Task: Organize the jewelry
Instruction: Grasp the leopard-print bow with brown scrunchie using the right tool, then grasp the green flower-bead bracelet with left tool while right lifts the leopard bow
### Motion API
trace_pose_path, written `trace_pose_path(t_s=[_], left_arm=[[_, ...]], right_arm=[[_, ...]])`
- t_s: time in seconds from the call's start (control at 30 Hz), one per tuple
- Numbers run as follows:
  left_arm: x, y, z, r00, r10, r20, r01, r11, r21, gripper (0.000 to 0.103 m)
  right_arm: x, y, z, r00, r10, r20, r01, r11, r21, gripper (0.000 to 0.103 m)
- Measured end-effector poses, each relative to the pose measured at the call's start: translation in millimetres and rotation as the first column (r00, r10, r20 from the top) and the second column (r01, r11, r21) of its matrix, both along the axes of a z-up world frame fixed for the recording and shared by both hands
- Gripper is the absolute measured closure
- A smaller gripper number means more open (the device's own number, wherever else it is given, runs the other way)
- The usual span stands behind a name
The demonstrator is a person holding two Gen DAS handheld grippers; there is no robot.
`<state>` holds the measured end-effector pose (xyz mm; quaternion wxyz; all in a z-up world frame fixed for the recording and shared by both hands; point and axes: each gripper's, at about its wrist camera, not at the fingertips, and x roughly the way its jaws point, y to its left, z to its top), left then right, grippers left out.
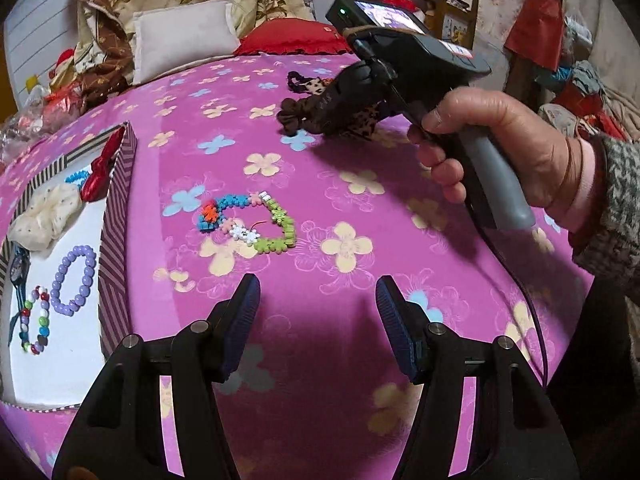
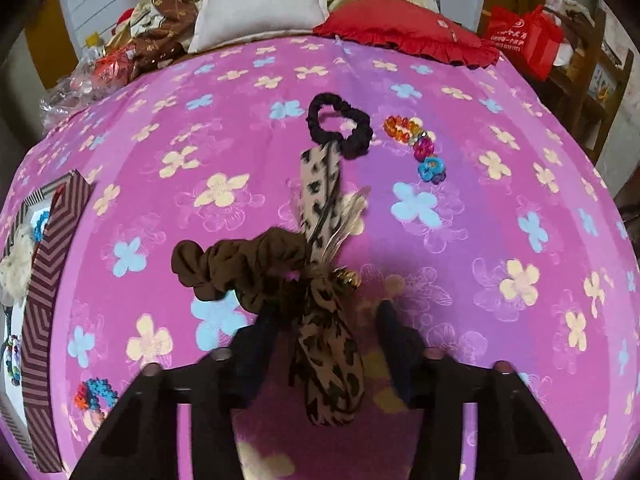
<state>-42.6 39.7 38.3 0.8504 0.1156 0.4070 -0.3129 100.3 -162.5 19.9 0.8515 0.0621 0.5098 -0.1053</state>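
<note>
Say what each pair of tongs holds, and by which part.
Left tongs: nothing, jaws open over the pink flowered bedspread. Right tongs: jaws straddle the leopard-print fabric hair tie; a grip cannot be told.

On the bed [image 1: 340, 168] a flower-bead bracelet [image 1: 250, 222] lies just ahead of the left gripper [image 1: 316, 312], and an open box [image 1: 120, 216] sits at the bed's left edge with a round-bead bracelet [image 1: 74, 280], a mixed-bead bracelet [image 1: 36, 320], a watch [image 1: 18, 268], a fabric scrunchie [image 1: 44, 212] and a bow [image 1: 102, 172] in it. Farther back and to the right, a ruffled scrunchie [image 2: 240, 268] and a patterned hair tie [image 2: 324, 264] lie at the right gripper [image 2: 328, 328], part of the tie between its jaws. Behind them lie a thin hair band [image 2: 340, 128], then a faceted-bead bracelet [image 2: 416, 144] to its right, with pillows [image 2: 260, 4] at the bed's far end.
</note>
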Motion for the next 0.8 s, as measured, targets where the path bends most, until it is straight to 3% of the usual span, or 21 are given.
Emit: trace_pose_path(t_s=[0.13, 0.8], left_arm=[[8.1, 4.4, -3.6, 0.999, 0.022, -0.038, -0.023, 1.0, -0.015, 0.043], [8.6, 7.4, -4.5, 0.999, 0.044, -0.029, -0.044, 0.999, 0.01, 0.043]], right_arm=[[1.7, 3.2, 0.7, 0.999, 0.032, -0.006, -0.032, 0.999, -0.014, 0.082], [-56.7, 4.7, 7.6, 0.998, 0.063, -0.026, -0.061, 0.996, 0.059, 0.094]])
